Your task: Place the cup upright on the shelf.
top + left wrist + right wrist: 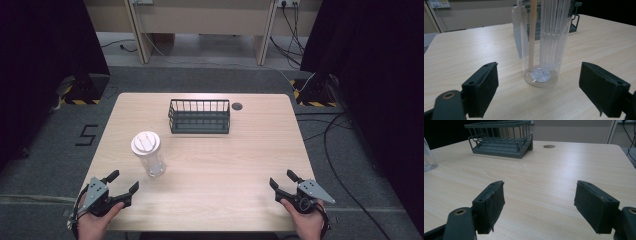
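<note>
High view, table (240,170): pale wood, cable hole (237,106) at far edge.
Floor: grey carpet (45,145), black cables (340,150) rt side.
Jaws: left gripper (124,182) & right gripper (283,179) both released, nothing held.

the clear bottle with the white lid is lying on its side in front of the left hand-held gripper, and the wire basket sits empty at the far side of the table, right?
Not quite: the clear bottle stands upright on its base, not on its side, as the high view shows. The rest holds: it is in front of the open left hand-held gripper, and the wire basket sits empty at the far side of the table.
</note>
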`<state>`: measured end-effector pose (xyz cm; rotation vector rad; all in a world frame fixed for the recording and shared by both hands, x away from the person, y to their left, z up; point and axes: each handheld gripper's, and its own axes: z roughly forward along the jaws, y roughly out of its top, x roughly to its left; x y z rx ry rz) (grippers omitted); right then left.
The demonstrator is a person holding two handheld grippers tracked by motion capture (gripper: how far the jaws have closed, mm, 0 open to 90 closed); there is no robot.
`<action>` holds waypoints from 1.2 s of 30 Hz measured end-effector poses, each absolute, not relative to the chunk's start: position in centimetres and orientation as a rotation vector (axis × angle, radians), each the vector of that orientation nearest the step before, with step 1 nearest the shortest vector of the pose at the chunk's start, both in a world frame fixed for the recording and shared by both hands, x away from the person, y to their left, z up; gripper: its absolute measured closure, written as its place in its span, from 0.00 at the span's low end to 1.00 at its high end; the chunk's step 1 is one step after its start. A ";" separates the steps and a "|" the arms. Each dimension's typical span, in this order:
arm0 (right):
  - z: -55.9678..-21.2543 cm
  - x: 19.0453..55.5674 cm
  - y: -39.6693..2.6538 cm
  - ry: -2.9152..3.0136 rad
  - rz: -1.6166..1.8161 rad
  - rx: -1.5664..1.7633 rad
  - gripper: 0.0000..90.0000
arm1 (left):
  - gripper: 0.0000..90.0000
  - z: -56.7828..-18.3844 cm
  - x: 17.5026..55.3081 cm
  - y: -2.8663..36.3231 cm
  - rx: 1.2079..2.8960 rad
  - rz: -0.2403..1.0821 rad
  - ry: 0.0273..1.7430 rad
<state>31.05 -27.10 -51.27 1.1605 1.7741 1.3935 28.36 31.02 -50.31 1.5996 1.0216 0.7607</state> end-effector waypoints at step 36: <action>-51.4 31.1 -27.3 1.763 1.395 1.178 0.24 | 0.16 -50.2 31.8 29.1 1.621 0.724 0.993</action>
